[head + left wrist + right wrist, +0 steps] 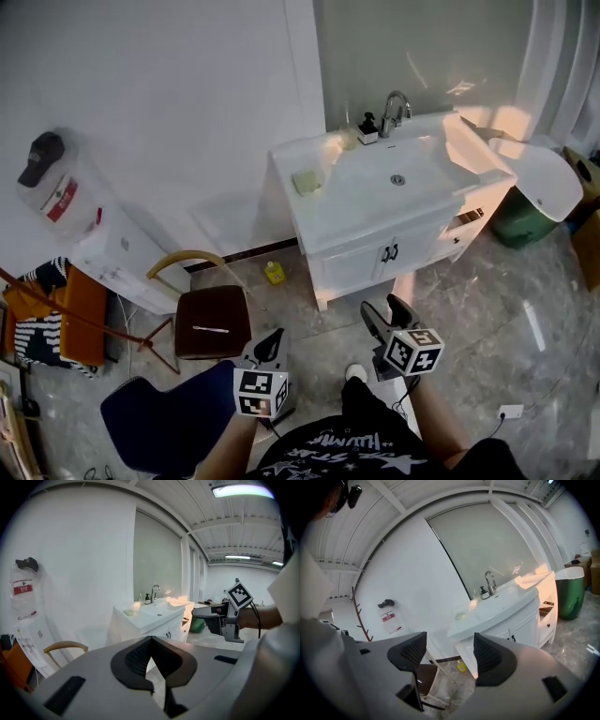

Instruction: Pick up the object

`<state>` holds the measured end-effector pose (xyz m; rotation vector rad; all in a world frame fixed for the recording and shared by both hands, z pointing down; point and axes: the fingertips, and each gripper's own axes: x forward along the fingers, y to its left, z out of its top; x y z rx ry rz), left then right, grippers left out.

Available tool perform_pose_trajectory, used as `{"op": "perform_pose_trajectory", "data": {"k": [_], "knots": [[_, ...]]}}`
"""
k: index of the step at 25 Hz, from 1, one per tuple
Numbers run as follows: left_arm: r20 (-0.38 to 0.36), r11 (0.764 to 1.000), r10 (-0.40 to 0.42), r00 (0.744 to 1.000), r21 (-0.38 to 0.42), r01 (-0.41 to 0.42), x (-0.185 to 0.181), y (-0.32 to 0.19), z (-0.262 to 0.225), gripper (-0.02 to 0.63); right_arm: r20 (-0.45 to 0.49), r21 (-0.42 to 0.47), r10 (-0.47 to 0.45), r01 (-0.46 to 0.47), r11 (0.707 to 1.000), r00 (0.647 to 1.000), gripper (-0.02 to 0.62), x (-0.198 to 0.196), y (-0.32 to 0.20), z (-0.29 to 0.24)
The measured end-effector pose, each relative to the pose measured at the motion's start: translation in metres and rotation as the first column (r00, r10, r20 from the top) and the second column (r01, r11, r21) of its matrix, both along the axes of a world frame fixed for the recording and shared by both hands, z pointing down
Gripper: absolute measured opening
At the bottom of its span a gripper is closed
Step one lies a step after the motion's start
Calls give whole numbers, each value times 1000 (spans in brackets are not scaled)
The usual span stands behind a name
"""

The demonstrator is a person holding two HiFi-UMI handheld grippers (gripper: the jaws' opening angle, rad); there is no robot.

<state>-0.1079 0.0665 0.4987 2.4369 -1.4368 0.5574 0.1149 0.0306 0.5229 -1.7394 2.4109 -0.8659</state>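
My left gripper (268, 347) hangs low over the grey floor beside a brown chair (213, 322); its jaws are shut with nothing in them (151, 644). My right gripper (386, 311) is held in front of the white vanity (349, 230), jaws open and empty (445, 652). A thin white stick (210, 329) lies on the chair seat. A small yellow bottle (274, 273) stands on the floor by the vanity's left leg (461, 666). A pale green pad (307, 181) lies on the vanity top. Neither gripper touches any of these.
The vanity carries a faucet (394, 112) and a dark soap bottle (367, 127). A green bin (523, 221) with a white lid stands at the right. A water dispenser (103, 244) with a cap on it is at the left; a blue seat (159, 422) is near my feet.
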Motion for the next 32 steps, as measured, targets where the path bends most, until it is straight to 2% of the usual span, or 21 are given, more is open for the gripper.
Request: {"op": "perform_pose_trajectory", "data": {"k": [4,7,17,24,32], "knots": [[-6,998,-57,998,17,57,24,-67,-6,15,-1,11,-36,36,999,999,302,29,-74,-8],[0,995,-103,995,9,103,33,-97,-5,15,-5,9,-83,83,997,997,302,38,-112,-8],[-12,981,-190,982,-38,190,31,-141,8,15,-25,-36,-198,197,980,980,302,12,-181,9],[-35,987,-157,987,-45,155,25,-216,16,15,-37,-65,-161,159,985,986,302,7,-233,17],[-50,995,-75,996,-74,71,25,-346,34,15,-73,-104,-108,100,990,991,302,-5,-343,28]]}}
